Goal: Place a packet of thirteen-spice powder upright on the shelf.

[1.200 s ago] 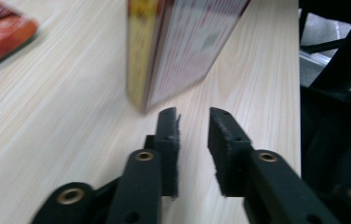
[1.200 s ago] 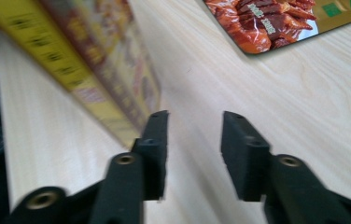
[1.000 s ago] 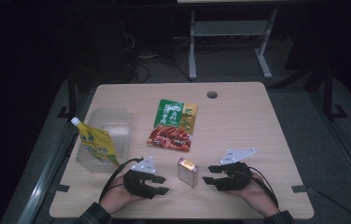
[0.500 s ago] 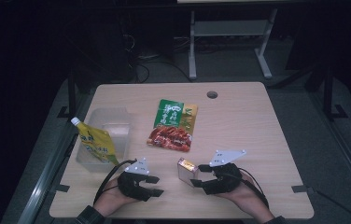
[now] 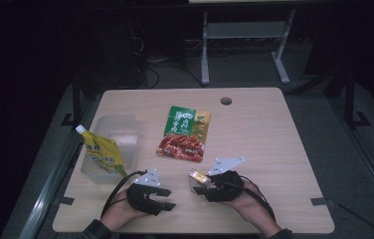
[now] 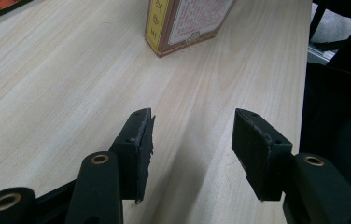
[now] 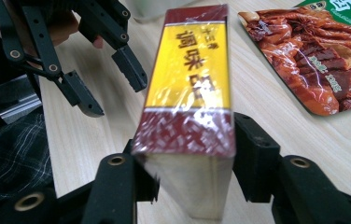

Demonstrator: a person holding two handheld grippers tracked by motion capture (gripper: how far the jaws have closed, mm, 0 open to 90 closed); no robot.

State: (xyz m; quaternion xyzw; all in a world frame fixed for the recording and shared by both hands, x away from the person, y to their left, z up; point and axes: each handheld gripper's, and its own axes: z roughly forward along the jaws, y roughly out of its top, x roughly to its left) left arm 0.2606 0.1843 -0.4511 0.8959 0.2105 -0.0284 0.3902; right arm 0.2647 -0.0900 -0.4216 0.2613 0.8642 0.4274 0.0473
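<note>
A small red and yellow box (image 5: 196, 179) wrapped in clear film sits at the table's near middle. My right gripper (image 5: 203, 186) is shut on it, and its jaws have just been closing with the box between them. In the right gripper view both pads press the box's (image 7: 187, 84) sides, around my right gripper (image 7: 187, 161). My left gripper (image 5: 169, 198) rests to the left of the box, open and apart from it. In the left gripper view my left gripper (image 6: 192, 140) holds nothing over bare wood, with the box (image 6: 187, 18) ahead of it.
A red and green food pouch (image 5: 185, 134) lies flat behind the box. A clear plastic tub (image 5: 125, 124) stands at the left with a yellow spouted pouch (image 5: 100, 152) leaning in it. A cable hole (image 5: 226, 101) is at the table's far edge.
My right gripper has moved left to the box and closed on its sides. The left gripper has stayed where it was.
</note>
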